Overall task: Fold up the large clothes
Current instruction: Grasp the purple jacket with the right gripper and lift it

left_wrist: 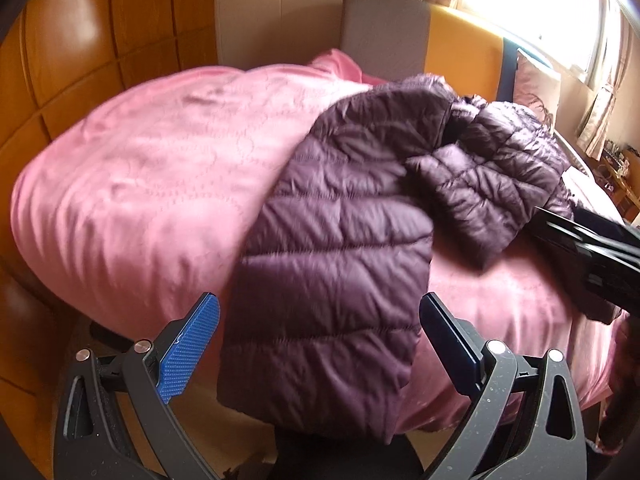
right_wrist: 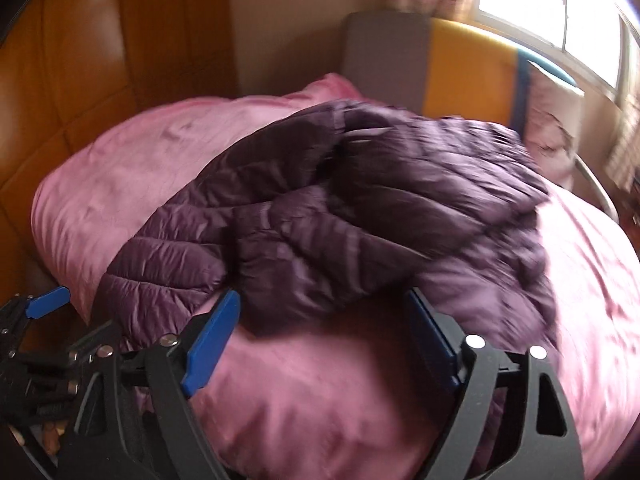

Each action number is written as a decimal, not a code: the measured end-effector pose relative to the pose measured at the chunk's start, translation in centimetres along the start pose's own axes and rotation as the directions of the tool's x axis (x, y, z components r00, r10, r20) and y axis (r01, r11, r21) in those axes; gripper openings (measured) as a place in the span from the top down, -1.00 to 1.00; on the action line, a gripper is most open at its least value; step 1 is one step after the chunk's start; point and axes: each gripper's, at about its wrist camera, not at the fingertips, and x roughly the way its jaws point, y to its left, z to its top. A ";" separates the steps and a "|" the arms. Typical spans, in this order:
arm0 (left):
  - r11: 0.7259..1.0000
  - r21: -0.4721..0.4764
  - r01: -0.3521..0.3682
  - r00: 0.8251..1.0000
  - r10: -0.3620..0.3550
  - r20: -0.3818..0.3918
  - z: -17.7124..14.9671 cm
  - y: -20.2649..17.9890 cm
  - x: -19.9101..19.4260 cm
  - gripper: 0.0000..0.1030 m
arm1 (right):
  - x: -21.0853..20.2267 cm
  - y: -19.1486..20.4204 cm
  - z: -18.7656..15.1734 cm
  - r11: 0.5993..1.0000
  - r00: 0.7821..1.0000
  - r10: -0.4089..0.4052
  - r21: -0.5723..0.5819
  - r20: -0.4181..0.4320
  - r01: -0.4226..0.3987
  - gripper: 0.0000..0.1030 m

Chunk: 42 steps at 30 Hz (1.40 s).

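A dark purple quilted puffer jacket (left_wrist: 340,216) lies on the pink bedspread (left_wrist: 140,184), which serves as the reference surface. The jacket runs from the near edge of the bedspread toward the headboard (left_wrist: 460,40). Its near hem overhangs the near edge of the bedspread. A sleeve (left_wrist: 492,184) is folded across the jacket body on the side toward the window (left_wrist: 560,4).

Left gripper (left_wrist: 320,344): jaws stand apart. The blue pads (left_wrist: 192,348) flank the jacket hem, one on each side. Neither pad presses on the fabric, as far as the view shows.

Right gripper (right_wrist: 324,336): jaws stand apart. Bare bedspread lies between them. The jacket's folded edge lies just beyond the fingertips, close to the left pad (right_wrist: 212,332). No fabric is clamped. In the left wrist view the right gripper (left_wrist: 592,256) shows as a black body at the window side of the jacket, near the sleeve.

In the right wrist view the left gripper (right_wrist: 44,300) shows at the near corner of the bedspread, beside the jacket hem.

Wooden wardrobe panels (left_wrist: 92,32) stand on the far side of the bedspread from the window. Both views are motion-blurred.
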 end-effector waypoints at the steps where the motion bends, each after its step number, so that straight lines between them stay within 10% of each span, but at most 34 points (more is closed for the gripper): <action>1: 1.000 0.001 0.010 1.000 -0.010 -0.014 -0.1 0.0 0.3 -0.92 | 2.0 1.0 0.5 0.999 0.999 0.009 -0.041 -0.034 -0.011 -0.70; 3: 1.000 0.003 0.015 0.999 -0.015 -0.031 -0.2 0.0 1.0 -0.92 | 5.3 2.0 0.6 0.996 0.994 0.001 -0.088 -0.109 -0.011 -0.60; 8: 1.000 0.002 0.007 0.999 -0.007 -0.053 -0.1 0.2 1.9 -0.92 | 7.9 0.9 1.0 0.996 0.984 -0.001 -0.092 -0.179 -0.015 0.79; 13: 1.000 -0.017 0.006 0.996 -0.007 -0.083 0.1 0.7 2.9 -0.92 | 0.3 -5.5 3.7 0.999 1.000 -0.013 0.037 0.007 0.012 0.84; 18: 1.000 -0.025 -0.009 0.996 0.007 -0.086 0.5 0.7 3.4 -0.92 | -6.5 -17.1 4.7 0.948 0.964 -0.235 0.249 0.127 0.198 0.84; 24: 0.999 -0.031 -0.029 0.995 0.026 -0.093 1.4 1.2 4.1 -0.92 | -8.6 -32.4 1.5 0.750 0.873 -0.487 0.506 -0.015 0.427 0.85; 30: 0.999 0.002 -0.045 0.995 0.045 -0.088 2.3 0.9 4.8 -0.68 | -8.2 -44.1 -3.4 0.517 0.798 -0.559 0.659 -0.224 0.547 0.82; 32: 0.998 0.008 -0.055 0.995 0.055 -0.085 2.8 1.0 5.1 -0.54 | -8.4 -46.3 -4.9 0.452 0.792 -0.553 0.706 -0.258 0.545 0.35; 34: 0.998 0.006 -0.067 0.994 0.068 -0.083 3.5 1.3 5.5 -0.47 | -9.4 -46.8 -6.2 0.421 0.806 -0.542 0.754 -0.236 0.504 -0.35; 37: 0.996 -0.001 -0.093 0.993 0.092 -0.076 4.8 2.1 6.6 -0.45 | -10.3 -45.9 -6.7 0.450 0.826 -0.524 0.756 -0.207 0.475 -0.44; 42: 0.985 -0.017 -0.173 0.983 0.172 -0.066 8.5 4.3 9.7 -0.45 | -9.5 -38.7 -7.3 0.657 0.979 -0.192 0.732 -0.067 0.179 -0.50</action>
